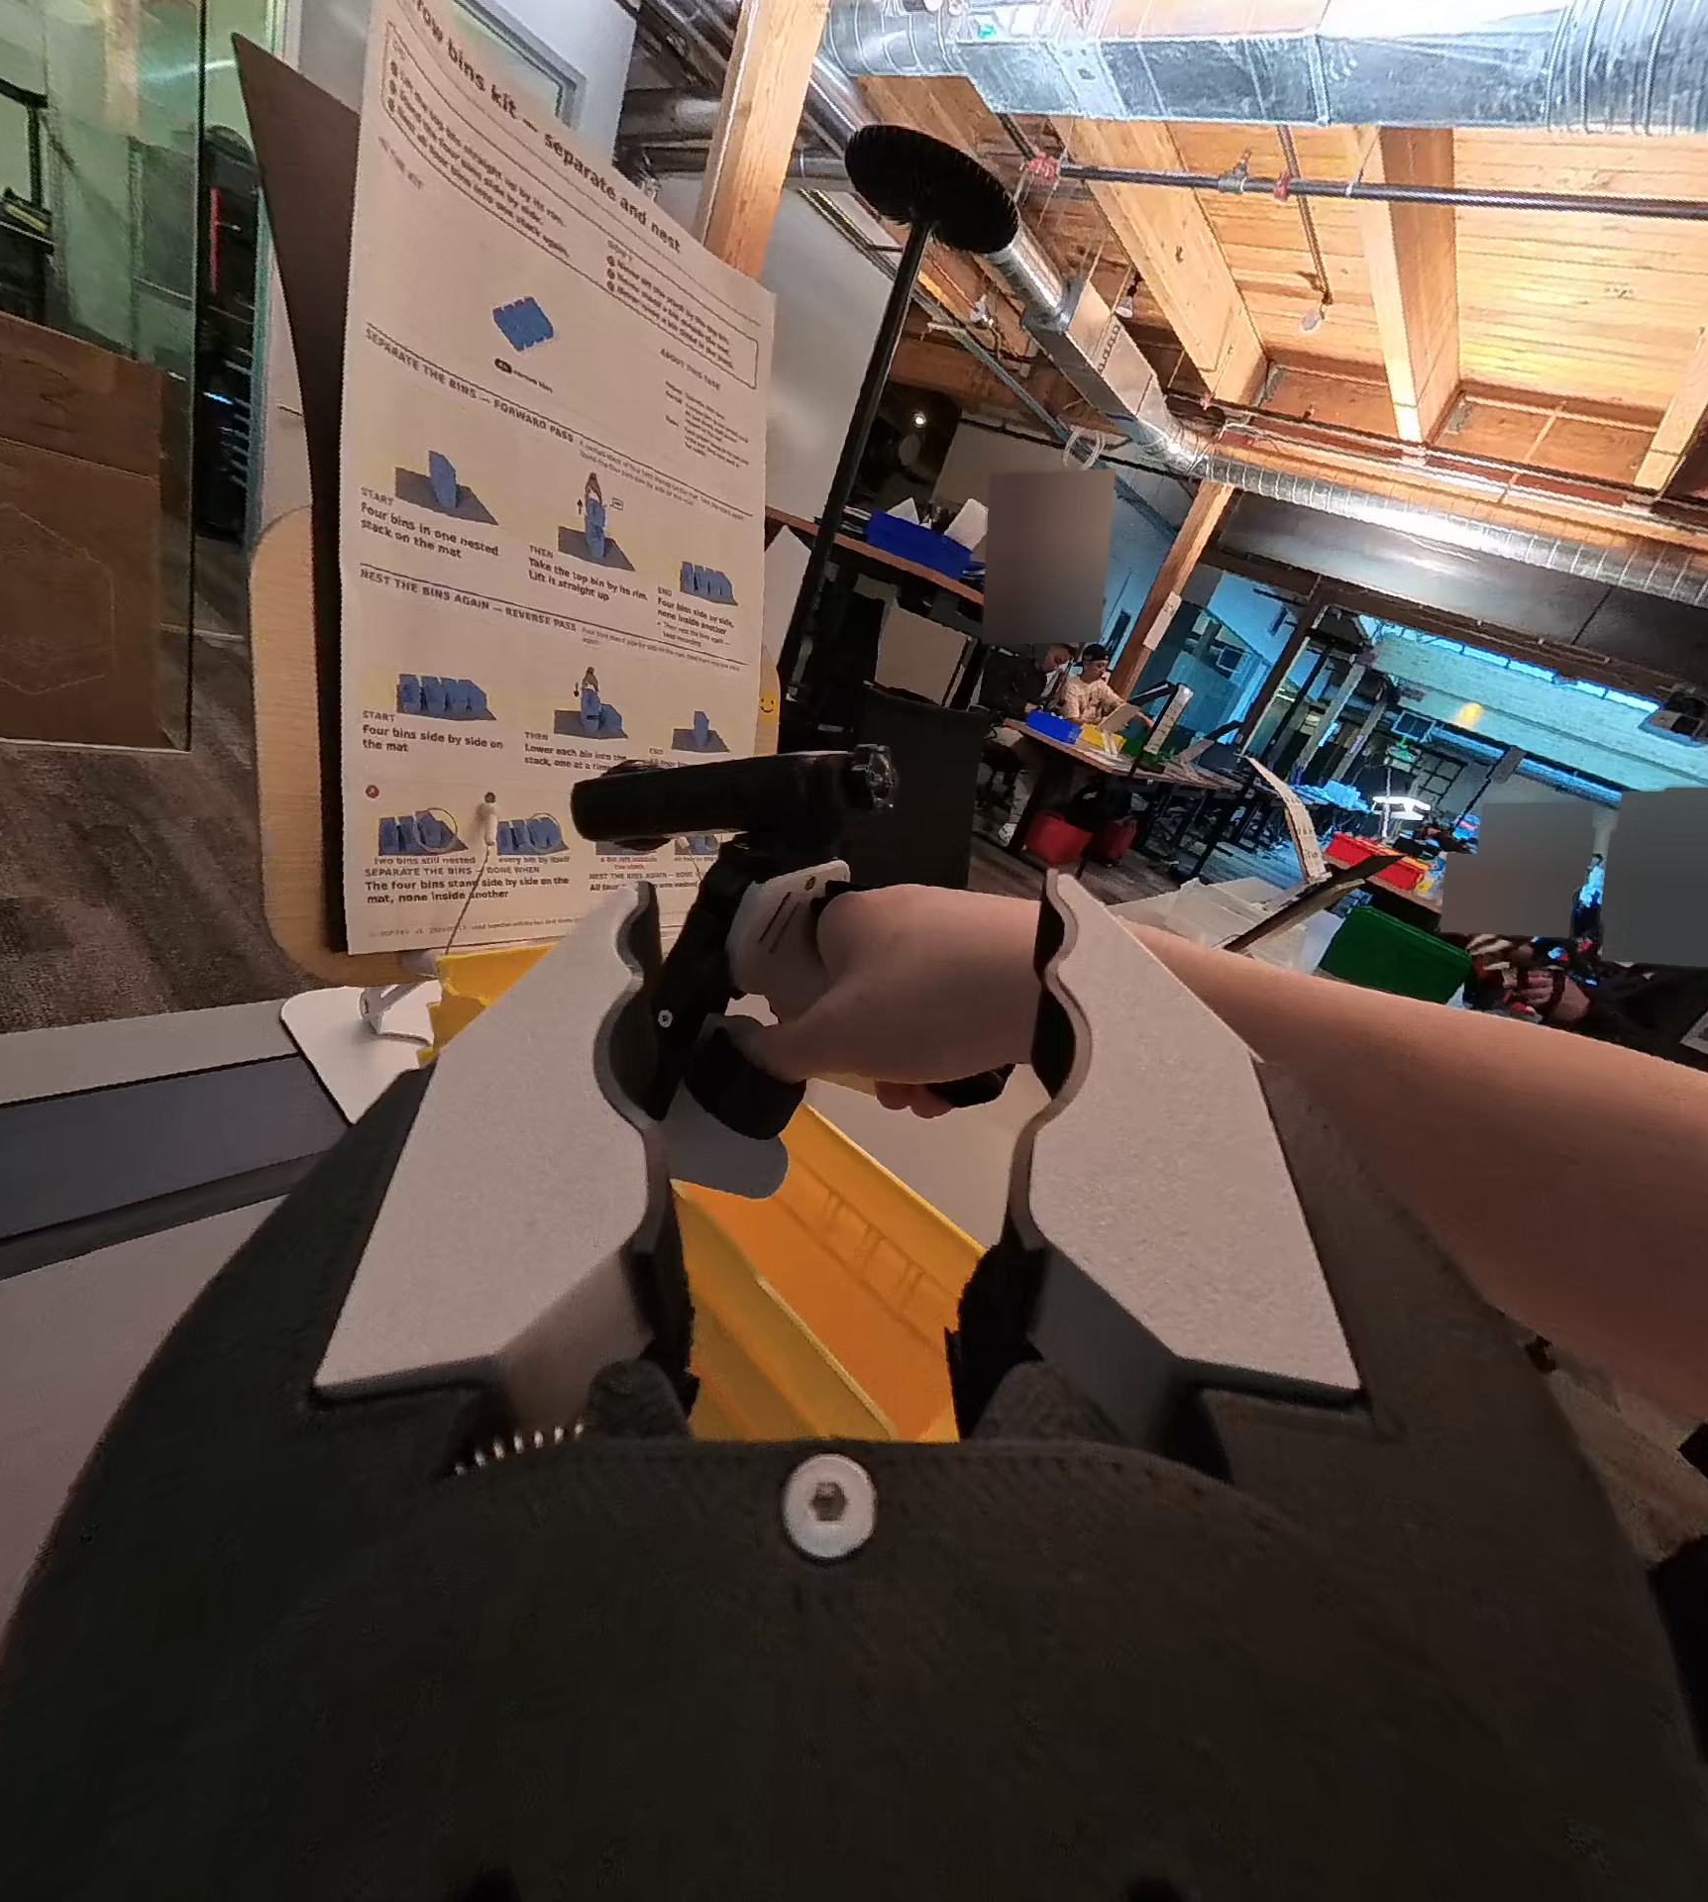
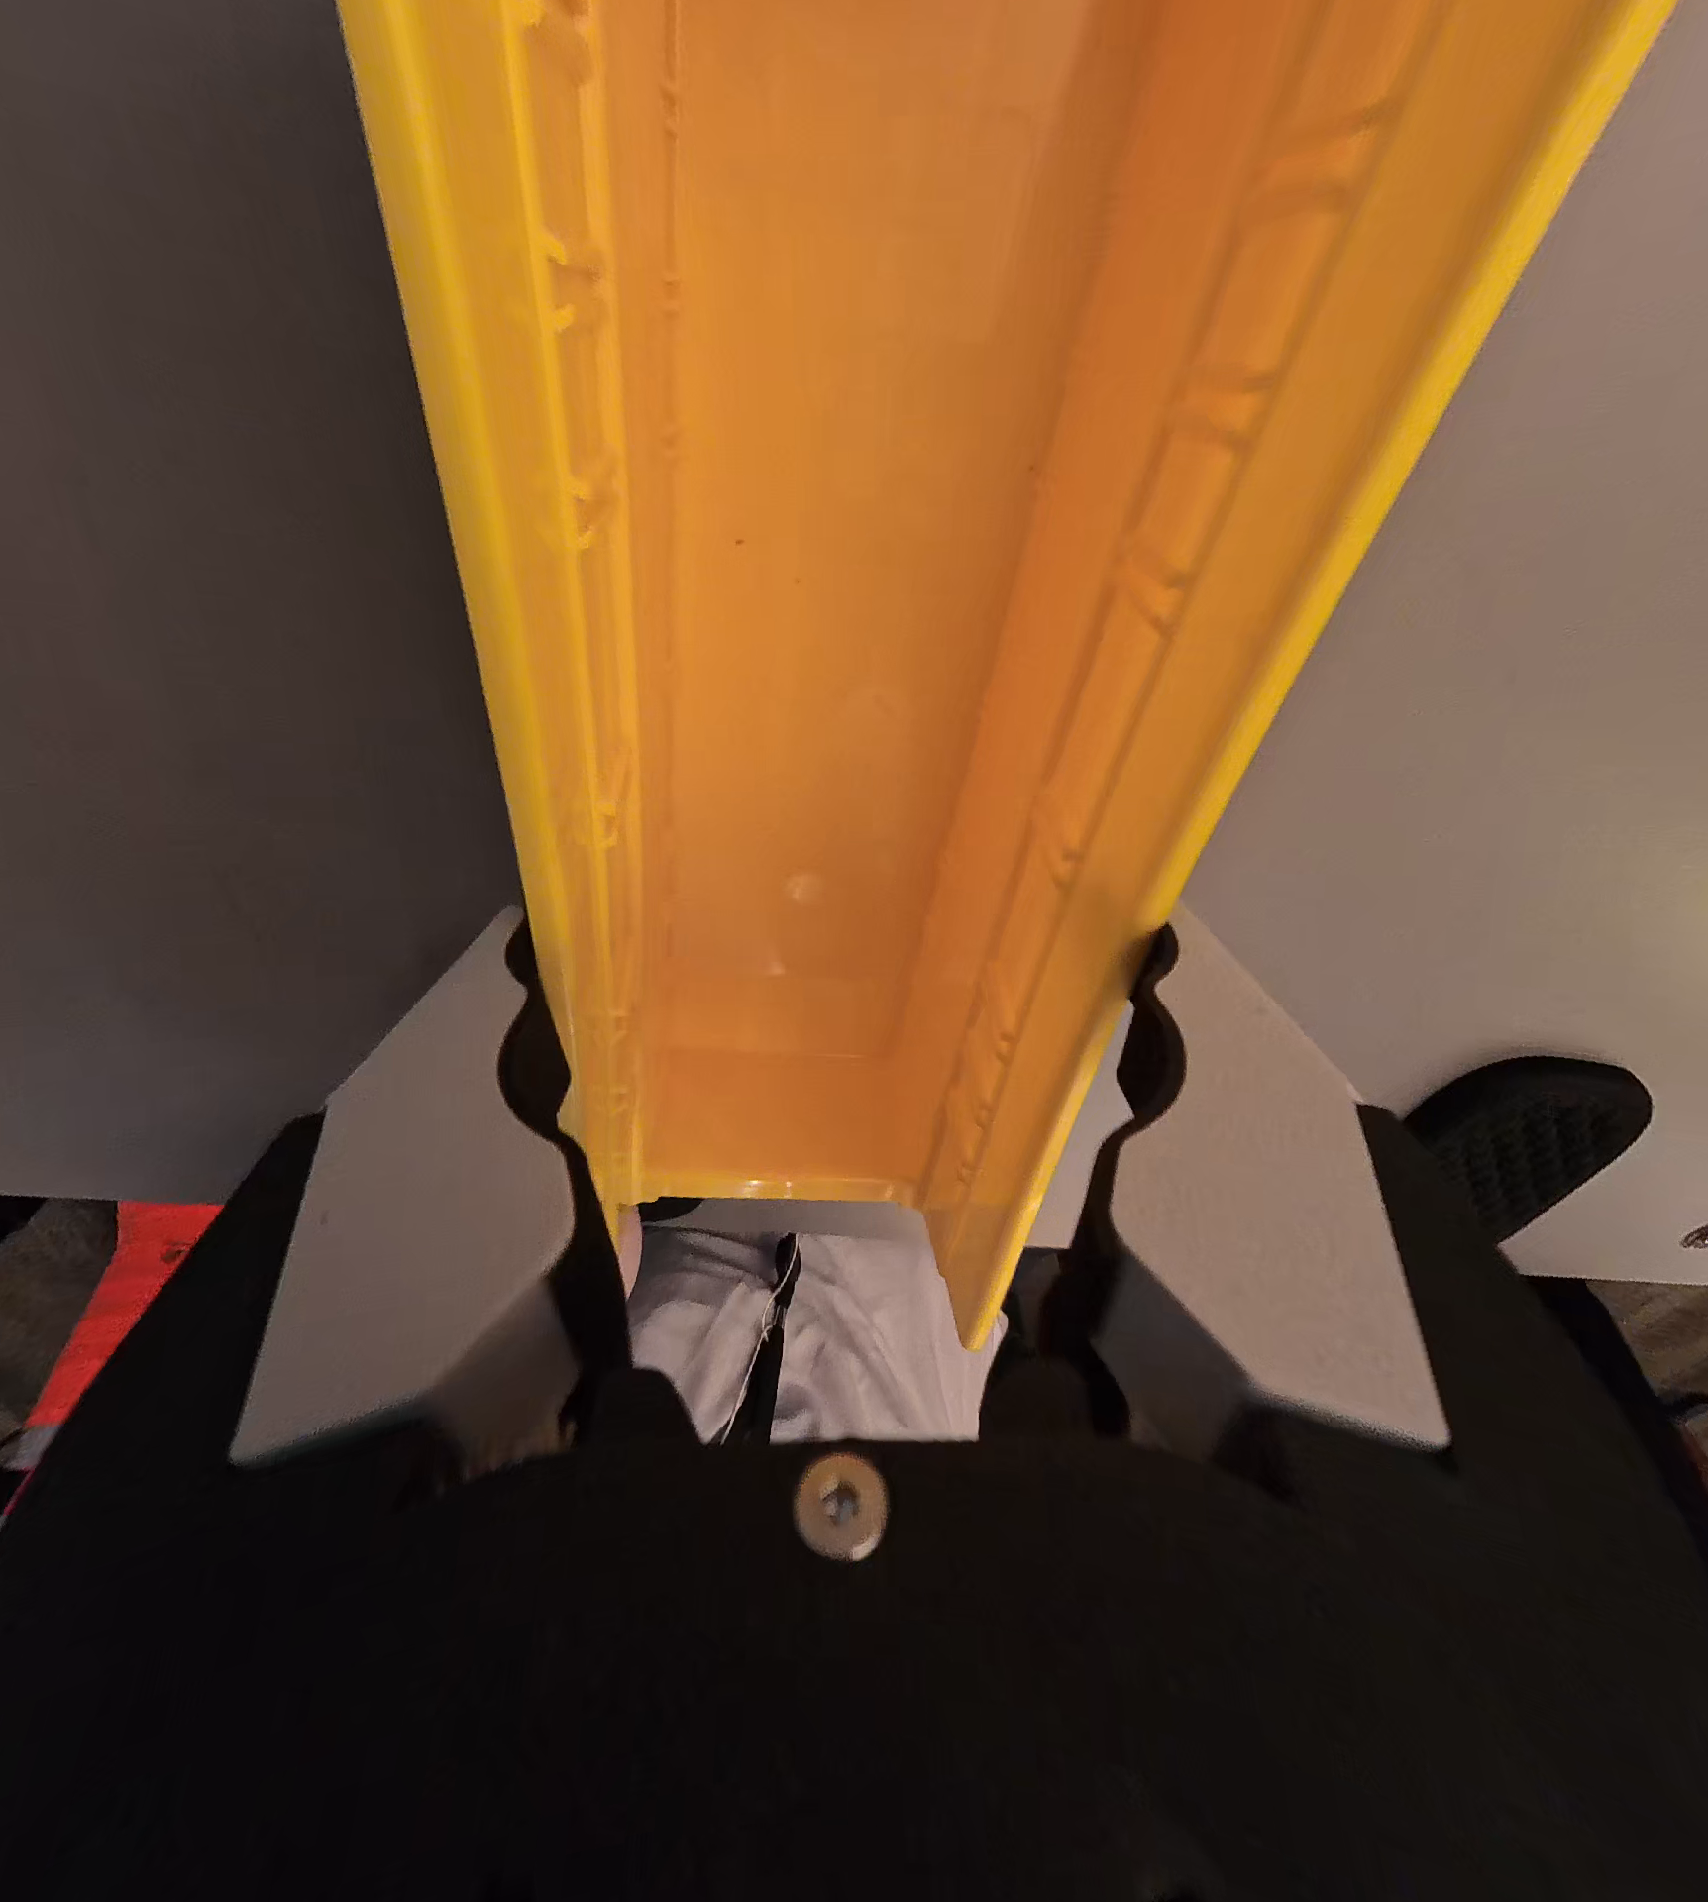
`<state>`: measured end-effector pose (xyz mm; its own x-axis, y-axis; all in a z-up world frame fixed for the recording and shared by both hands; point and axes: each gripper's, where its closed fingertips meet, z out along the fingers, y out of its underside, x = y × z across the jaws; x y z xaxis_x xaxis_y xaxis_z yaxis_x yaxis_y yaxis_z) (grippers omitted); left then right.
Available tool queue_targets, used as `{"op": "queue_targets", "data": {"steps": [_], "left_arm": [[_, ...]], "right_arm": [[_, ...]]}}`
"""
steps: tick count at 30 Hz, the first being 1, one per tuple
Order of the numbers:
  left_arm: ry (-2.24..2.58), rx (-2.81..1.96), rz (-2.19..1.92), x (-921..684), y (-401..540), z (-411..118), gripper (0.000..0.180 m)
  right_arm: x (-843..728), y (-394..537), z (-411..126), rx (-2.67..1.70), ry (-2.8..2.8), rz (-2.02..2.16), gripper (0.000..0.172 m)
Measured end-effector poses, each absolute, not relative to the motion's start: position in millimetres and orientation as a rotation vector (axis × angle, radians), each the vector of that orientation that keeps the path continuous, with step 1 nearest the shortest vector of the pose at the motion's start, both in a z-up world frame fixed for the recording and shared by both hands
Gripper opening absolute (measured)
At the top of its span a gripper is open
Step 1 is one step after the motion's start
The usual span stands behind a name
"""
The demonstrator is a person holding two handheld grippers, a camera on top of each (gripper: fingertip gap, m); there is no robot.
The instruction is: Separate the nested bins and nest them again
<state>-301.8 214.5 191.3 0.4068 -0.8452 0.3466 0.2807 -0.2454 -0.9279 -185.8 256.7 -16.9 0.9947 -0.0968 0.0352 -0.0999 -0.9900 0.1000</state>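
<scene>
The right gripper (image 2: 840, 1029) clamps a yellow bin (image 2: 829, 515) by its two long walls, the bin running away toward 12 o'clock. The left gripper (image 1: 840, 988) stands open and bare, the bin below its fingers at 6 o'clock.

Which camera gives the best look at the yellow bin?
The right wrist view: the yellow bin fills it, open inside visible, with the right gripper's pads against both long walls. The left wrist view shows only parts of yellow bin behind the left gripper and a hand.

Yellow bin (image 2: 829, 515) — far end cropped
</scene>
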Motion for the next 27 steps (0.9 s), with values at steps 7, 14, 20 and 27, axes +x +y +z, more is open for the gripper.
{"op": "queue_targets", "data": {"steps": [7, 14, 20, 27], "left_arm": [[0.546, -1.465, -1.141, -298.6, 215.6, 188.3, 0.072], [0.561, -1.472, -1.129, -292.6, 214.6, 187.8, 0.072], [0.567, -1.485, -1.112, -289.4, 215.3, 186.3, 0.072], [0.569, -1.494, -1.095, -286.7, 215.7, 185.4, 0.072]], "right_arm": [[-186.8, 254.1, -14.0, 3.009, -0.137, 0.035, 0.111], [-184.0, 250.2, -8.3, 2.986, -0.142, 0.012, 0.111], [-183.2, 244.7, 3.1, 2.956, -0.111, 0.036, 0.111], [-180.0, 242.1, 8.7, 2.942, -0.105, 0.02, 0.114]]}}
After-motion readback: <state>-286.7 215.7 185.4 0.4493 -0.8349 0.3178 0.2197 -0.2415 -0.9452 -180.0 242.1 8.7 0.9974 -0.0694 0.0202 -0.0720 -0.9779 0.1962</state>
